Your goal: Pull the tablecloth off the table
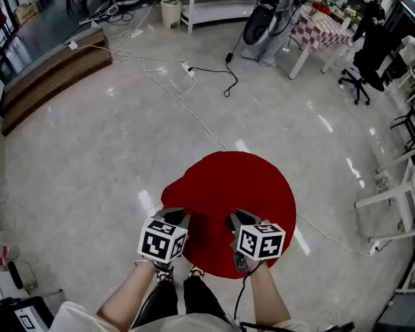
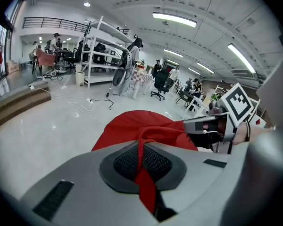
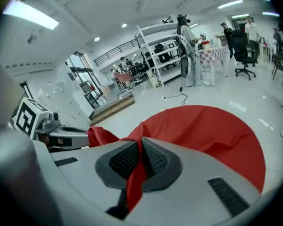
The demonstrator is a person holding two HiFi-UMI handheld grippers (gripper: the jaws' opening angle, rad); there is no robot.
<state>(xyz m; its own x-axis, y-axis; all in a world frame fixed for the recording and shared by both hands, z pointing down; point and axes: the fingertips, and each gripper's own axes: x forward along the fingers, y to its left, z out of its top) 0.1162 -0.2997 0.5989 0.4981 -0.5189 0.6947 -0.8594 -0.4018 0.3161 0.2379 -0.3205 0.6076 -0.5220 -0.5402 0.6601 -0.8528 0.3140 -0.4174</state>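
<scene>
Clamping the red tablecloth (image 1: pixel 252 185) with both grippers!
Left gripper (image 1: pixel 178 218) pinches a fold at the cloth's 9 o'clock edge; right gripper (image 1: pixel 235 220), at its 3 o'clock side, pinches another.

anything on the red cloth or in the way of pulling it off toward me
Nothing visible does. The round red fabric tablecloth carries nothing, and the left hand-held gripper and right hand-held gripper are each shut on its near edge. The person's legs stand close on that side.
</scene>
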